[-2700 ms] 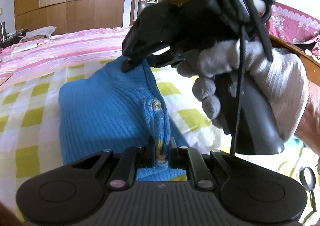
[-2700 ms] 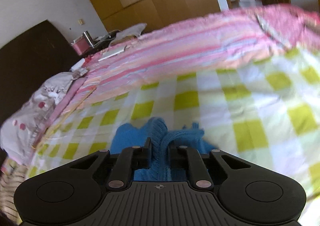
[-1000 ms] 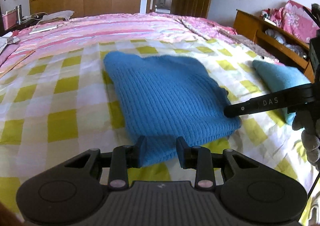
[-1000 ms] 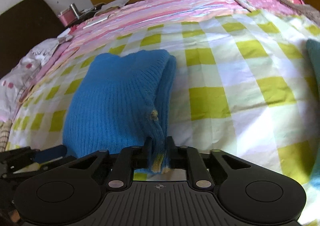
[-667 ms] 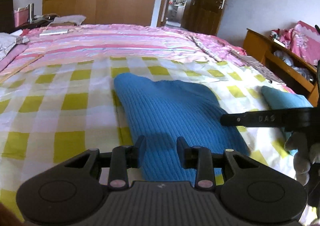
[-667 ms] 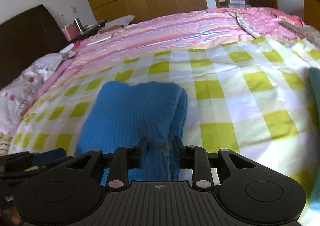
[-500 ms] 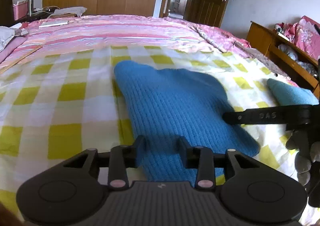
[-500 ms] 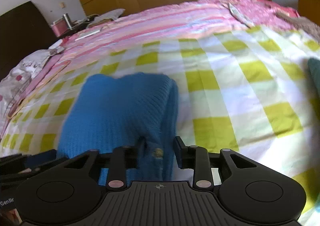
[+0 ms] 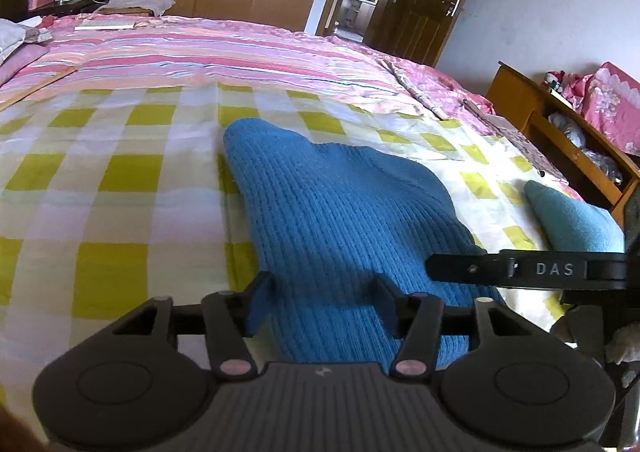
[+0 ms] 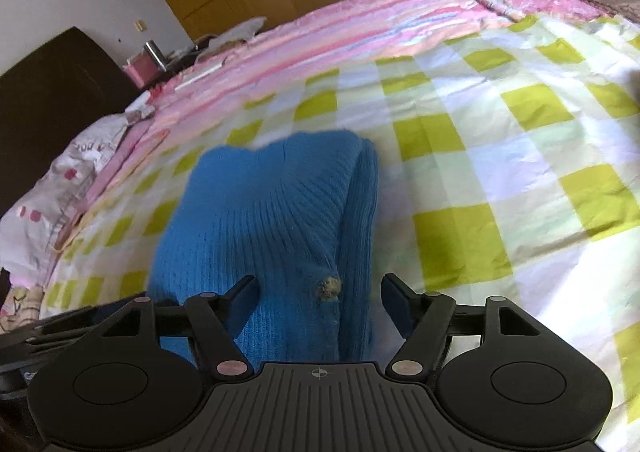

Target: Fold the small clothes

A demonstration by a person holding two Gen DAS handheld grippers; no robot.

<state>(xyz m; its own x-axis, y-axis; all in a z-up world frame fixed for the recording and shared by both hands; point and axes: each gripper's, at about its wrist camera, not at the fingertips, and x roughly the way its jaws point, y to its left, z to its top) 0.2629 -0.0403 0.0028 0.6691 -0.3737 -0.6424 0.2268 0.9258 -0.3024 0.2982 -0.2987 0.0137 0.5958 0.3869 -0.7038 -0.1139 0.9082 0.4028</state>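
A folded blue knit sweater (image 9: 340, 220) lies flat on the yellow-checked sheet (image 9: 120, 180). My left gripper (image 9: 322, 298) sits low over its near edge, jaws opening, and the pads stand clear of the knit. In the right wrist view the same sweater (image 10: 272, 212) shows a small button (image 10: 329, 288) near its near edge. My right gripper (image 10: 320, 298) is over that edge, jaws opening wide, with the fabric lying loose between them. One black finger of the right gripper (image 9: 520, 270) reaches in from the right in the left wrist view.
A folded teal garment (image 9: 572, 216) lies at the right. A pink striped quilt (image 9: 200, 56) covers the far half of the bed. A wooden shelf unit (image 9: 560, 132) stands at the right, wardrobes and a door behind. A dark headboard (image 10: 52, 92) and a pillow (image 10: 60, 188) are at the left.
Both grippers carried the sweater's edge over and laid it flat on the sheet, then their jaws spread apart and let go of the fabric. Both drew back slightly.
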